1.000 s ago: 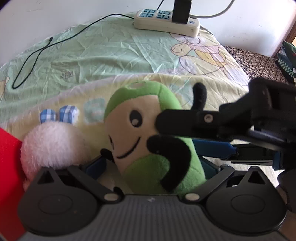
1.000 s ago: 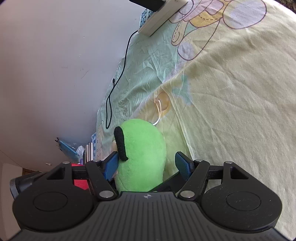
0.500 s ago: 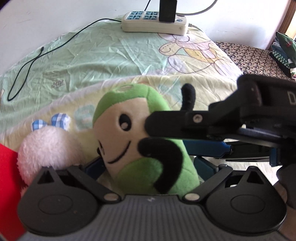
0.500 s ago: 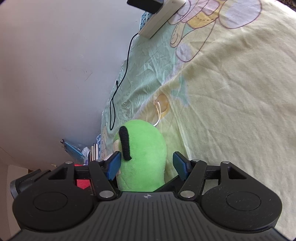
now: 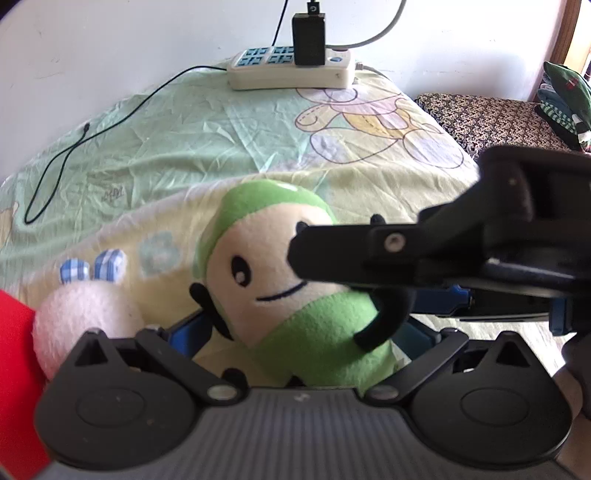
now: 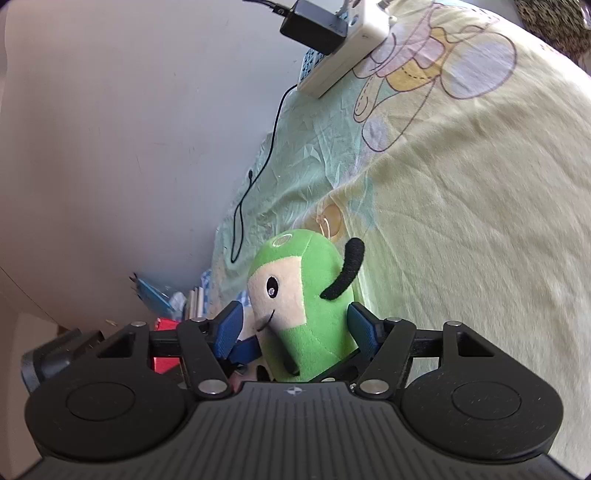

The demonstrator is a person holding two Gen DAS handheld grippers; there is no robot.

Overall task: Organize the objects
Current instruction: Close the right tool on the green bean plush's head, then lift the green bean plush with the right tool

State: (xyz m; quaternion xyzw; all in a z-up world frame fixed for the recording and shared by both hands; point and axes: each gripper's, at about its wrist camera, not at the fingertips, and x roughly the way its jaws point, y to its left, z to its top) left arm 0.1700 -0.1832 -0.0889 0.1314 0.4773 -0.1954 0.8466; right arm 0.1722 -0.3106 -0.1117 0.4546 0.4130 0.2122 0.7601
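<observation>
Bed sheet under everything, soft. My right tongs (image 6: pixel 293 326) stand apart around the green plush (image 6: pixel 310 291), barely touching; left tongs (image 5: pixel 295 332) likewise open at its base. Squeezed unevenly, it could tip against the white plush (image 5: pixel 85 314) just beside it.

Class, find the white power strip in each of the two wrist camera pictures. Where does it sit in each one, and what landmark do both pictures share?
Left wrist view: the power strip lies at top centre, on the far edge of the bedsheet by the wall.
Right wrist view: the power strip is at the top, right of centre, and looks tilted.
Shared landmark: the black charger plugged into it.
</observation>
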